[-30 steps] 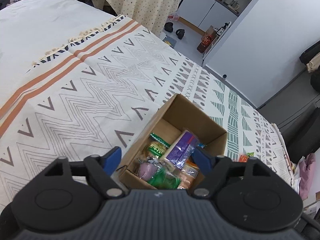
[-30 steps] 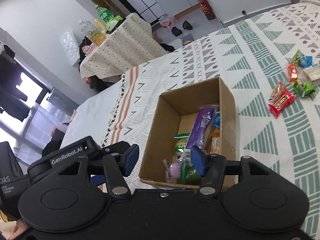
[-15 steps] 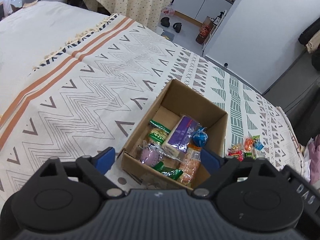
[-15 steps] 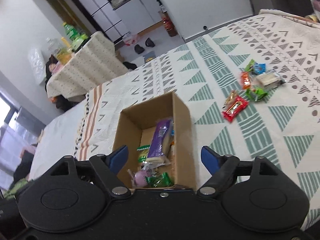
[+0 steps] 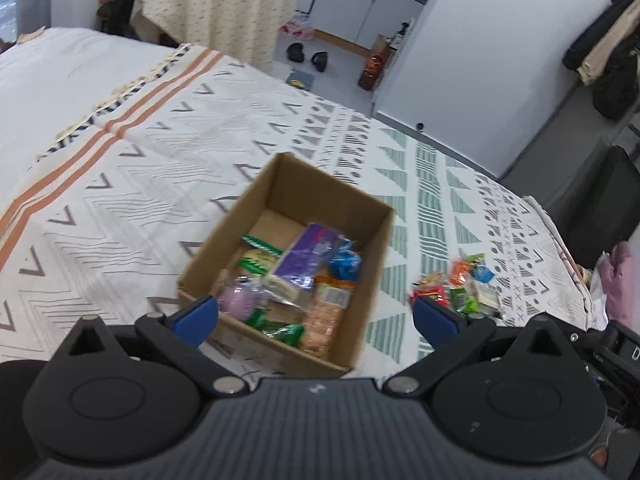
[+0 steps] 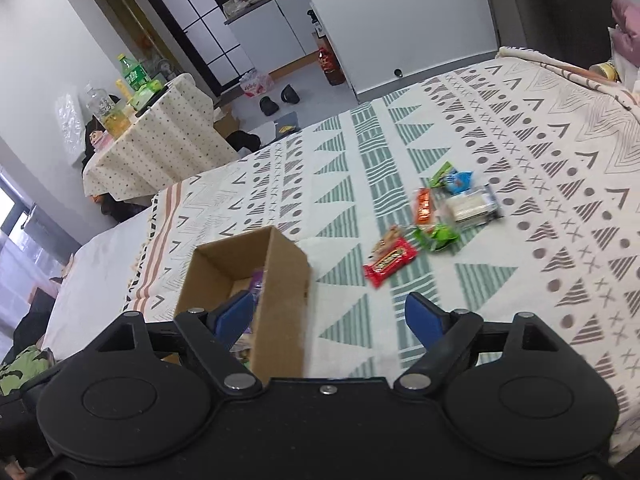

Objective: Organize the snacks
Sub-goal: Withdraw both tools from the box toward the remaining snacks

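Patterned bedspread (image 5: 168, 168), snack-filled cardboard box (image 5: 224, 240), loose snacks (image 6: 436, 216)

Patterned blanket (image 5: 168, 152) covers the bed, orange stripes on its left end. Far off there's a side table with a dotted cloth (image 6: 160, 140), with bottles (image 6: 132, 72) on top. Slippers (image 6: 276, 100) sit on the floor by the white cabinets (image 5: 360, 12). Dark coats (image 5: 608, 52) hang far right.

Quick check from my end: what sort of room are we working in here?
Most likely a small studio flat or bedroom. The work surface looks like a bed under a patterned cream throw, with white kitchen cabinets behind, a cloth-covered side table holding drink bottles, and black slippers on the floor.
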Demonstrator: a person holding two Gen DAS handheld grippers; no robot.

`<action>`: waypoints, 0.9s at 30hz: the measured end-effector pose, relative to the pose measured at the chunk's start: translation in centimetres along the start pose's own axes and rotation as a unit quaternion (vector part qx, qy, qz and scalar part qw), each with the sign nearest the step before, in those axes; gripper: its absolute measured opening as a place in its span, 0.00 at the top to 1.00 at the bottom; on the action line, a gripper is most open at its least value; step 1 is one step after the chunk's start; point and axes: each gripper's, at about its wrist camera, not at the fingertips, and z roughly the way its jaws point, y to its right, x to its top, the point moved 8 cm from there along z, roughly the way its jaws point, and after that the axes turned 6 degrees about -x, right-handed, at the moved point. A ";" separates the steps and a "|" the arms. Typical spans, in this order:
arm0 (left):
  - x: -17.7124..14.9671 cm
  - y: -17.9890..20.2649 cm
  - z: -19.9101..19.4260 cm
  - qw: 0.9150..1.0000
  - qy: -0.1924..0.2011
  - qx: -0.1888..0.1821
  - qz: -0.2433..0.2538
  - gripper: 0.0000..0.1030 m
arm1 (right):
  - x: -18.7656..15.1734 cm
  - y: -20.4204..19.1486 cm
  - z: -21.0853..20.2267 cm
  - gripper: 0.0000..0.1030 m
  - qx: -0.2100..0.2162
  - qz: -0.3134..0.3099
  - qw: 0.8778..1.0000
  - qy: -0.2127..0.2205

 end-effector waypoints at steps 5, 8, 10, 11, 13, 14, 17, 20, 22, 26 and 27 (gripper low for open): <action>-0.2 2.2 0.5 1.000 -0.002 -0.014 0.000 0.00 | 1.0 2.7 -0.8 0.18 0.004 -0.007 1.000 -0.014; -0.6 3.3 0.9 1.000 -0.007 -0.015 0.001 0.00 | 1.7 4.4 -0.9 0.18 -0.013 -0.023 1.000 -0.016; -0.9 3.9 1.3 1.000 -0.011 -0.016 0.002 0.00 | 2.1 5.4 -1.0 0.18 -0.024 -0.032 0.999 -0.016; -1.0 4.2 1.5 1.000 -0.013 -0.018 0.002 0.00 | 2.2 5.8 -0.9 0.18 -0.026 -0.032 0.999 -0.016; -1.2 4.9 1.8 1.000 -0.014 -0.020 0.007 0.00 | 2.5 6.7 -0.9 0.18 -0.027 -0.032 0.999 -0.015; -1.3 5.2 1.9 1.000 -0.014 -0.020 0.009 0.00 | 2.6 7.2 -0.9 0.18 -0.028 -0.029 0.999 -0.014; -1.3 6.1 2.0 1.000 -0.006 -0.025 0.016 0.00 | 2.8 8.4 -0.5 0.18 -0.021 -0.021 0.999 -0.014; -1.5 7.3 2.3 0.999 -0.003 -0.030 0.030 0.00 | 3.0 9.4 -0.1 0.18 -0.015 -0.016 1.000 -0.014; -1.7 8.0 2.8 0.999 -0.006 -0.032 0.037 0.00 | 3.2 10.2 0.3 0.18 -0.015 -0.015 1.000 -0.014; -2.3 8.7 4.2 0.999 -0.022 -0.022 0.044 0.00 | 3.3 11.4 1.4 0.18 -0.013 -0.011 1.000 -0.019; -2.4 8.9 4.6 0.998 -0.026 -0.022 0.045 0.00 | 3.2 11.6 1.7 0.18 -0.011 -0.010 1.000 -0.020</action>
